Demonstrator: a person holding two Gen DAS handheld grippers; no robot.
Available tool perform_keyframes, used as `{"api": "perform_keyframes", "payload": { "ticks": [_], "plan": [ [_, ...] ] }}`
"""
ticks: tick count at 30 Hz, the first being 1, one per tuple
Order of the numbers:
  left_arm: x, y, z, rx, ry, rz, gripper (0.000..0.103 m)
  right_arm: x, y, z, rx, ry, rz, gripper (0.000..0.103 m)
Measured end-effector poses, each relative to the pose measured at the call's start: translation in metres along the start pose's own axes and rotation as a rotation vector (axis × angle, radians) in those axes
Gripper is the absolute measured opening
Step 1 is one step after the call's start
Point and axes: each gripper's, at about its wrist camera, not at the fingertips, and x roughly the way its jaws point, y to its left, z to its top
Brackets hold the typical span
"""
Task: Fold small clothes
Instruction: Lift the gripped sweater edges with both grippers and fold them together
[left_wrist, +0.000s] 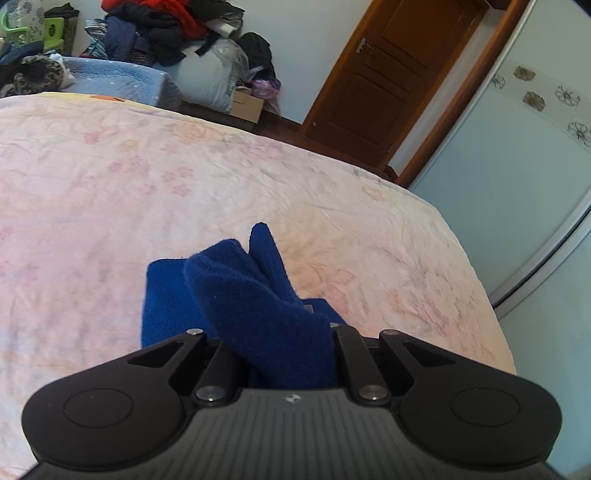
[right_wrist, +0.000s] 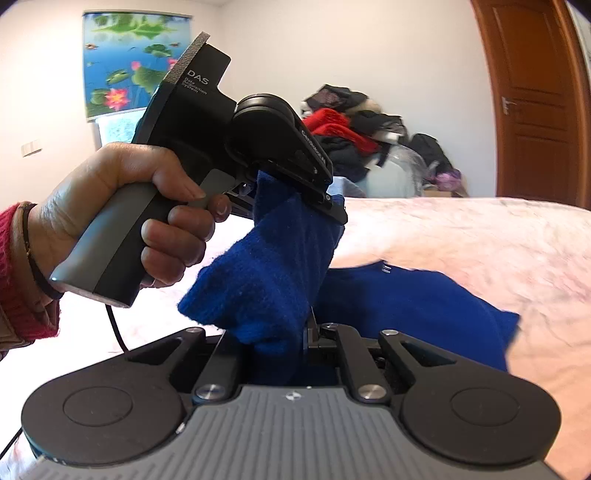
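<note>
Both tongs (right_wrist: 280, 343) pinch fuzzy blue knit garment (right_wrist: 424, 302), bunched, w/ rest on bed (right_wrist: 480, 236).

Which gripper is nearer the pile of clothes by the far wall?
Left. The left gripper sits farther out over the bed, toward the pile of clothes. The right gripper is behind it. Both clamp the blue garment.

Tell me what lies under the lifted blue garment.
Under the blue garment lies more blue fabric on the pink floral bedsheet. The cloth hides both grippers' fingertips and whatever lies beneath it.
</note>
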Motion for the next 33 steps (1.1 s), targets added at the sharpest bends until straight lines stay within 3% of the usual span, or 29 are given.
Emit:
{"api": "perform_keyframes", "payload": {
  "ticks": [16,33],
  "plan": [
    [0.068,-0.064,-0.03,0.139,0.084,0.052,0.008,-0.007,-0.078,-0.03,0.24,0.049,-0.027,0.011],
    [0.081,-0.075,-0.038,0.187,0.105,0.09,0.008,-0.001,-0.094,-0.047,0.317,0.082,-0.001,0.011]
  ]
}}
